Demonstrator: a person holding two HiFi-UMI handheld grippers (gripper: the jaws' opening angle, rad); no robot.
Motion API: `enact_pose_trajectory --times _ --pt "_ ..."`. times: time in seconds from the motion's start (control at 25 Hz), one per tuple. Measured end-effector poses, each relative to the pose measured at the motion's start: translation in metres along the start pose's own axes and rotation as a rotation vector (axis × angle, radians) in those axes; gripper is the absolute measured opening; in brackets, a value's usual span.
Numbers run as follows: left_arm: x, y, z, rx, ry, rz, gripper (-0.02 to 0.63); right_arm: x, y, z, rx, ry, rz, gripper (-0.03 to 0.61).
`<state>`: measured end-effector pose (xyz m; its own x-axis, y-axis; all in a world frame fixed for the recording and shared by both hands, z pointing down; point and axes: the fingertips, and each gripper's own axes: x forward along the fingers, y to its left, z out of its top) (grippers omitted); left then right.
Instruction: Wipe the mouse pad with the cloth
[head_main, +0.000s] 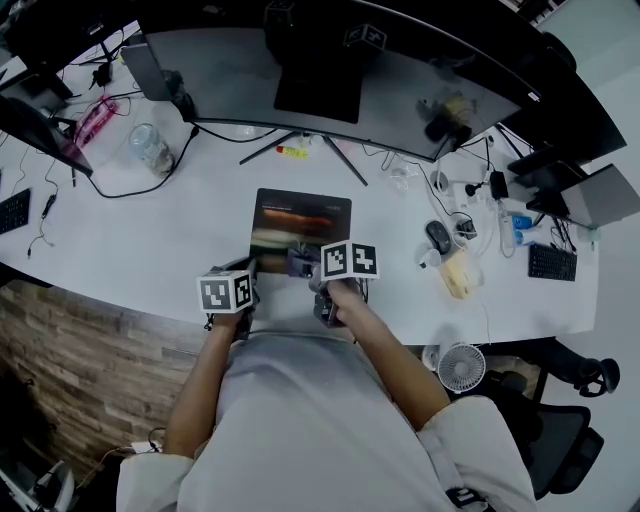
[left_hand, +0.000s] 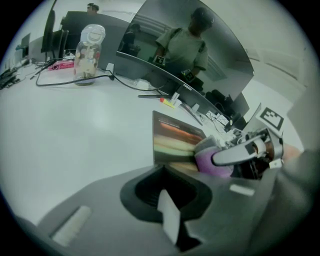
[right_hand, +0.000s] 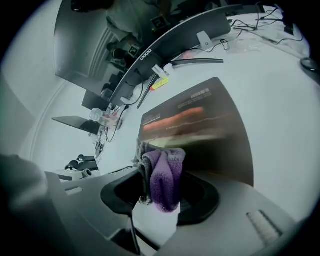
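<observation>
- The wiping stroke is judged to be in hand. The cloth is held at the near edge of the mouse pad, which lies flat on the white bench in front of the monitor.
- The cloth is best pressed flat and drawn in straight, overlapping passes from the near edge toward the monitor, so that the far strip and the corners are not missed.
- The pad looks thin and light, so it may slide or curl under the drag. Its near left corner is best pinned down while each pass is made.
- The jaws of the right gripper are clamped on a bunched fold of the purple and grey cloth. The fold sticks out past the tips and hangs over the pad's near edge. Whether the cloth is pressed onto the pad cannot be told.
- The jaws of the left gripper are seen drawn together, with nothing between them. The tips sit just beside the pad's near left corner, and contact with the pad cannot be confirmed.
</observation>
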<state>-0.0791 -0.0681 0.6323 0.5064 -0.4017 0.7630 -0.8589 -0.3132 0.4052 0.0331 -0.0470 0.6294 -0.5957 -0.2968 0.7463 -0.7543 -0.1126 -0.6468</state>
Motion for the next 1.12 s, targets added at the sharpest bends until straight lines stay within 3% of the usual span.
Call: enact_pose_trajectory --times 1.12 --pt "0.001 -0.003 -0.001 0.01 -0.008 0.014 0.0 -0.06 -0.073 0.0 0.044 -0.049 -0.062 0.19"
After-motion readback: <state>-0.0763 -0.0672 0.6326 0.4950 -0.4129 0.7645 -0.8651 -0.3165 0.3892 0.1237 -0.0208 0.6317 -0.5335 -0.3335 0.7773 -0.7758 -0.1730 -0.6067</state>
